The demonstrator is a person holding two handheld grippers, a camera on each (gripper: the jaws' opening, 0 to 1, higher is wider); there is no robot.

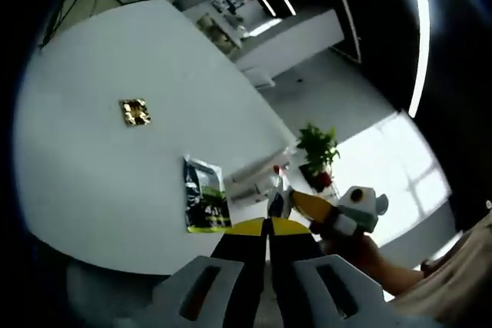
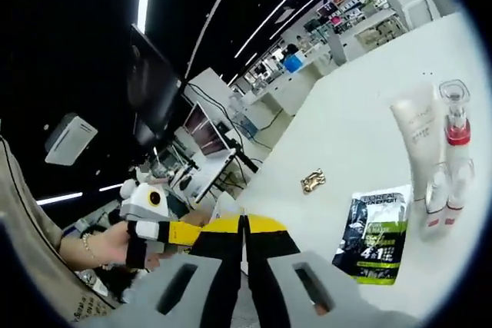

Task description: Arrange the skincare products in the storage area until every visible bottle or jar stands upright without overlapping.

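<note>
A dark green-and-black sachet (image 2: 375,232) lies flat on the white table (image 2: 361,82). Right of it are a cream tube (image 2: 417,132) and a clear bottle with a red collar (image 2: 455,136), close together, with small clear bottles (image 2: 440,199) in front of them. My right gripper (image 2: 244,224) is shut on nothing, short of the sachet. In the left gripper view the sachet (image 1: 204,196) lies near the table edge, and a red-capped bottle (image 1: 278,188) stands just beyond my left gripper (image 1: 267,226), which is shut and empty.
A small gold object (image 1: 134,111) sits alone mid-table, also seen in the right gripper view (image 2: 312,181). A hand holds the other gripper (image 1: 338,213) at the right. A potted plant (image 1: 317,155) stands on the floor past the table edge. Desks with monitors (image 2: 204,132) lie beyond.
</note>
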